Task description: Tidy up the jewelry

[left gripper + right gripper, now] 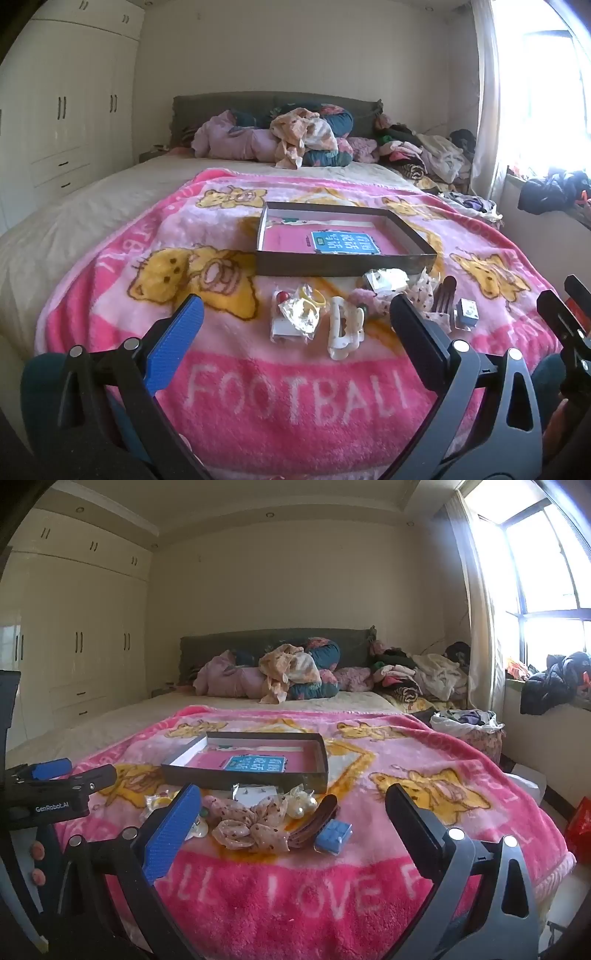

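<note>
Left wrist view: left gripper (295, 317) spread wide, nothing between its fingers, hovering over the pink blanket (122, 295). Ahead, a row of trinkets: yellow ring packet (304, 312), white hair claw (345, 328) roughly midway between the fingertips. The shallow box (343, 264) sits just beyond, apart.

Right wrist view: right gripper (293, 805) likewise wide and empty. Spotted scrunchie (251, 823), brown clip (317, 821), blue case (332, 834) lie between the fingers, untouched; the box just behind them.
</note>
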### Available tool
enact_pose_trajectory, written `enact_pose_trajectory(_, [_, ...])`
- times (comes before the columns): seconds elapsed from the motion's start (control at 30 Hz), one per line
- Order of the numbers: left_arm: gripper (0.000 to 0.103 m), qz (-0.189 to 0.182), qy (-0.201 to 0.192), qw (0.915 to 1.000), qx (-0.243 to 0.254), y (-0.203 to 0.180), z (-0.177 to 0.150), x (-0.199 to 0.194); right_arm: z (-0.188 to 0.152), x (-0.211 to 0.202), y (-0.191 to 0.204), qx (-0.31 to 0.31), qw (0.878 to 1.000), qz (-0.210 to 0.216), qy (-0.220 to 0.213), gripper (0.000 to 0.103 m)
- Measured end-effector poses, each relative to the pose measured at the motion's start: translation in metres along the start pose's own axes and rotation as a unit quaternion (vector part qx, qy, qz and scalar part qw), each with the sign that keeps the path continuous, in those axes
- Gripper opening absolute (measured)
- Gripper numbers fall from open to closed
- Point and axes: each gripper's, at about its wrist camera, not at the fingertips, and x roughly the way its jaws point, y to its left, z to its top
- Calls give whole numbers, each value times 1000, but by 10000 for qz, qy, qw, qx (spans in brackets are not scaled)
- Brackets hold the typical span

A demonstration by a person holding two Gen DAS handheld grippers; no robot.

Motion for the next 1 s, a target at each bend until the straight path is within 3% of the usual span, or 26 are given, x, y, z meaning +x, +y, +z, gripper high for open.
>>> enact_pose_trajectory(1.0, [92, 42, -176, 9998, 119, -4, 2, -7, 0, 3, 2, 23, 10000, 12, 11, 97])
